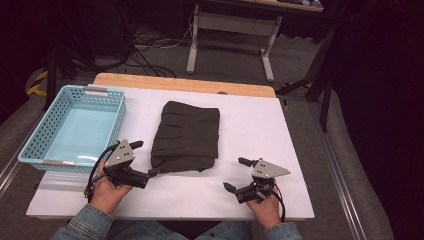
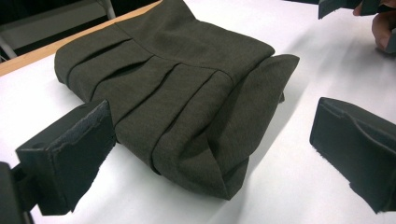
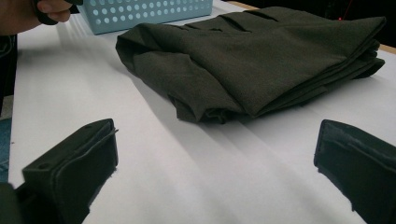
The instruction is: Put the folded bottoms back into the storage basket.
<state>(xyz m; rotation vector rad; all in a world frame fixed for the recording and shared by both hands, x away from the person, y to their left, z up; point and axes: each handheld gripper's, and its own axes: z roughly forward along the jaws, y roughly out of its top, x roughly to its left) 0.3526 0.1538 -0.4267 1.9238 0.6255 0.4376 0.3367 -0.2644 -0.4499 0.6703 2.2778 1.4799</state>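
A dark pleated skirt (image 1: 187, 136) lies folded at mid-table, its near edge rumpled; at nine o'clock from it sits a blue basket (image 1: 35, 137) with nothing inside. The left gripper (image 1: 142, 161), jaws wide, straddles the skirt's seven o'clock corner, one jaw just beside the cloth; the right gripper (image 1: 236, 173), at five o'clock, gapes wide and holds nothing.

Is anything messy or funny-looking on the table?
Only a little. The folded dark cloth is neat at its far end, but its near edge is rumpled, with one corner sticking out to the side. The basket stands upright to its left. Nothing is spilled or broken.
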